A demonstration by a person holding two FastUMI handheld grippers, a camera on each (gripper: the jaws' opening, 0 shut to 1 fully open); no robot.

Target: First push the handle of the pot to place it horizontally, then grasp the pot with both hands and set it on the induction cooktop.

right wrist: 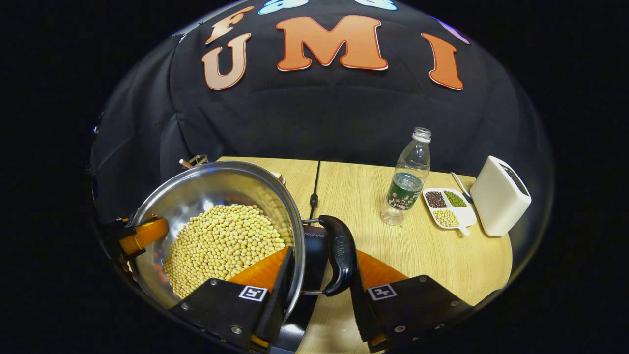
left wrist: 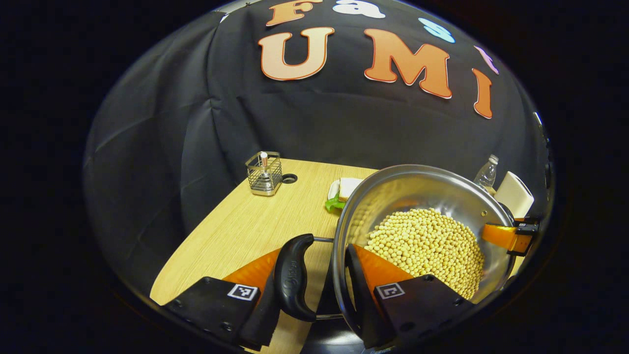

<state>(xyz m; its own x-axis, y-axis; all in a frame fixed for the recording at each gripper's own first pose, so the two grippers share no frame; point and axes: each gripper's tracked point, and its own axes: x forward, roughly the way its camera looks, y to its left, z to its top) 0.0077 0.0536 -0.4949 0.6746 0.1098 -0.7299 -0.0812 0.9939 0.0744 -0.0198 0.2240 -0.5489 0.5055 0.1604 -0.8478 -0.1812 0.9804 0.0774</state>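
A steel pot (left wrist: 417, 191) holds a heap of soybeans (left wrist: 427, 246). In the left gripper view my left gripper (left wrist: 317, 255) is shut across the pot's edge: one finger sits outside the black side handle (left wrist: 294, 278), the other inside the rim. The right gripper view shows the same pot (right wrist: 206, 187). There my right gripper (right wrist: 324, 255) is shut the same way over the opposite black handle (right wrist: 340, 255). The black induction cooktop (right wrist: 314, 246) lies just under the pot. I cannot tell whether the pot rests on it. Each view shows the other gripper at the pot's far side.
The light wooden table (right wrist: 442, 255) carries a plastic bottle (right wrist: 408, 182), a divided dish of beans (right wrist: 447, 206) and a white box (right wrist: 499, 196) on the right. A black cable (right wrist: 314, 191) runs back. A wire basket (left wrist: 264, 173) and a sandwich (left wrist: 346, 188) stand at the far left.
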